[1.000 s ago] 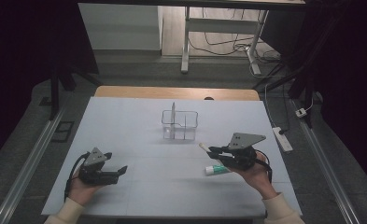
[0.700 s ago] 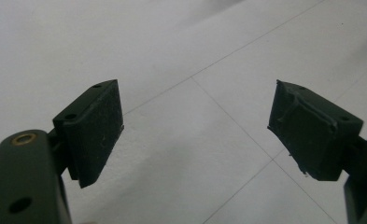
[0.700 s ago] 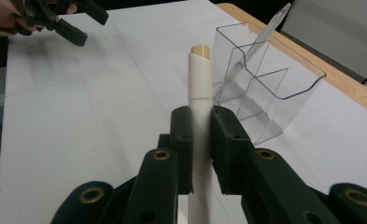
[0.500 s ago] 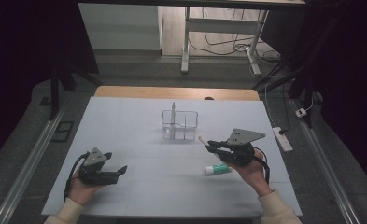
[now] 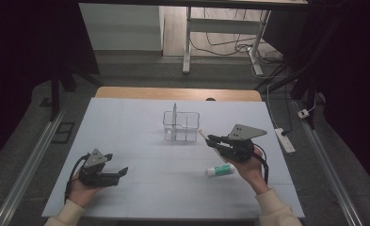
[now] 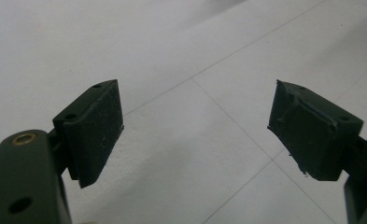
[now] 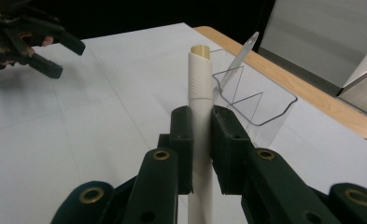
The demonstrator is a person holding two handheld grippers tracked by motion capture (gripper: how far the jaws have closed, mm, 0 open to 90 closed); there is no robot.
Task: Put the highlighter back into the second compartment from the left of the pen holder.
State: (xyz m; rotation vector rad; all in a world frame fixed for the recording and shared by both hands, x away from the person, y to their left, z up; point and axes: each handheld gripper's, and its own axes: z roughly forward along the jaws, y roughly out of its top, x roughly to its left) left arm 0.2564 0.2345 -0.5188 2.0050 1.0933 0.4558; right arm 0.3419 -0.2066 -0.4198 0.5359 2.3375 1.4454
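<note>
While my right gripper (image 7: 201, 149) is clamped on the cream pen (image 7: 199, 88), I judge it light, stiff and smooth, so it could slip or swivel; the hold sits on the barrel below its cap, which seems sensible. It points toward the clear plastic organizer (image 7: 260, 100) just beyond its tip. My left gripper (image 6: 195, 133) rests empty with jaws apart above the white table (image 5: 140, 136). A white tube (image 5: 220, 169) with a green band lies by my right hand; I can't read any writing.

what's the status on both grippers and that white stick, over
Right gripper shut on white stick, tip toward clear holder. Left gripper open, empty. Toothpaste tube flat on table, clear of path.
</note>
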